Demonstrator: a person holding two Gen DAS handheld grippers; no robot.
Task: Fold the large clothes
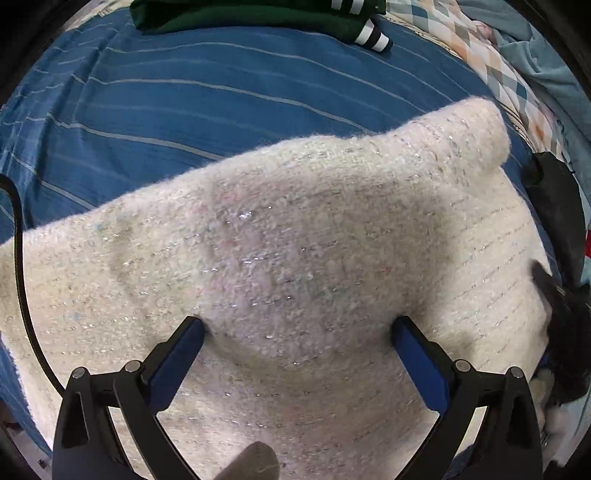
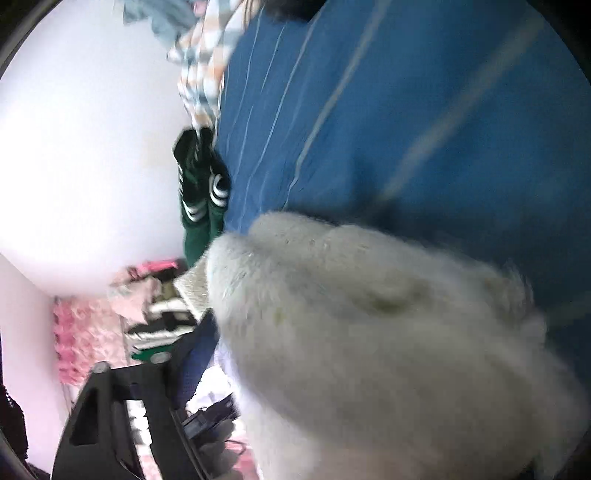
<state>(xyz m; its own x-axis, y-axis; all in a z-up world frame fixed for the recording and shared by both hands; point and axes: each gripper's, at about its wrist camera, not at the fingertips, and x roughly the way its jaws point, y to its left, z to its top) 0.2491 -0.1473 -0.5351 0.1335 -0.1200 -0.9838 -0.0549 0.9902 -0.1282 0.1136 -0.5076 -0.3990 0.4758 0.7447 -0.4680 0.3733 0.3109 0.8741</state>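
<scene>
A fuzzy cream sweater (image 1: 295,240) with glittery threads lies spread on a blue striped bedsheet (image 1: 184,92). My left gripper (image 1: 299,321) points straight down at it and is open wide, both fingertips (image 1: 195,325) pressing into the knit, with nothing pinched. In the blurred right wrist view a thick bunch of the sweater (image 2: 369,332) bulges up across my right gripper (image 2: 295,350). Its left finger (image 2: 188,354) lies against the fabric's edge. The other finger is hidden under the wool, and the jaws look closed on the bunch.
A folded green garment (image 1: 258,18) with white and black striped cuffs lies at the far edge of the bed. A checked quilt (image 1: 509,74) lies at the right. A dark object (image 1: 554,295) touches the sweater's right edge. Pink fabric (image 2: 81,332) and a white wall (image 2: 74,147) lie beyond the bed.
</scene>
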